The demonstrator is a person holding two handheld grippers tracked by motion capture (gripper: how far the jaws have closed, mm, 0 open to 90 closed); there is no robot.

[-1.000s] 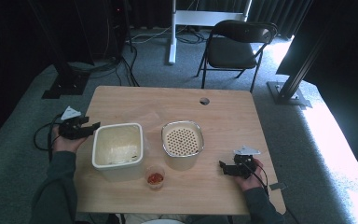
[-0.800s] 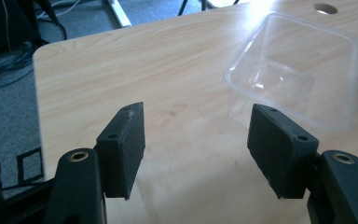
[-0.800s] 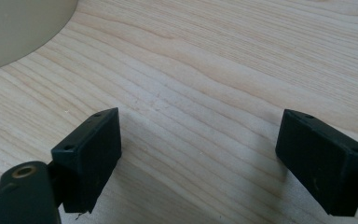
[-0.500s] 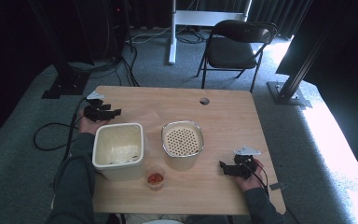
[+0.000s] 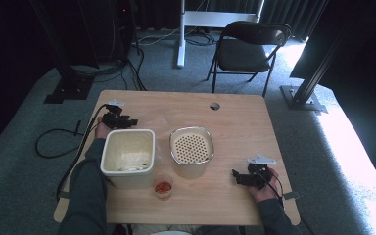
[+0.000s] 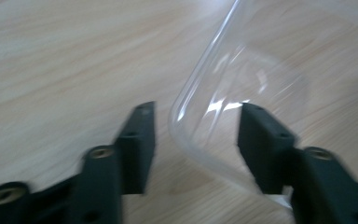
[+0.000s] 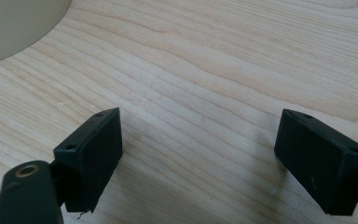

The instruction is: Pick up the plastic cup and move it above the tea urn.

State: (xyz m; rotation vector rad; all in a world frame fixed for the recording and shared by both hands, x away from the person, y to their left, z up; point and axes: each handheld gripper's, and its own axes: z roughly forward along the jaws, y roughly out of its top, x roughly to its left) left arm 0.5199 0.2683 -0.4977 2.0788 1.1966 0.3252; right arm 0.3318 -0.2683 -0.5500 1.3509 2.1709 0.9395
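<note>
Clear lid [image 6: 242, 93] edge between parted left gripper [image 6: 196, 135], right gripper [image 7: 200, 149] apart over bare table [image 7: 214, 56]

Grey carpet [image 5: 24, 161], black chair [image 5: 247, 51], perhaps sunlit.

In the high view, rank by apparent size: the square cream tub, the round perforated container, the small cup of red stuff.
1. Square cream tub
2. Round perforated container, somewhat smaller
3. Small cup, clearly smallest
</note>
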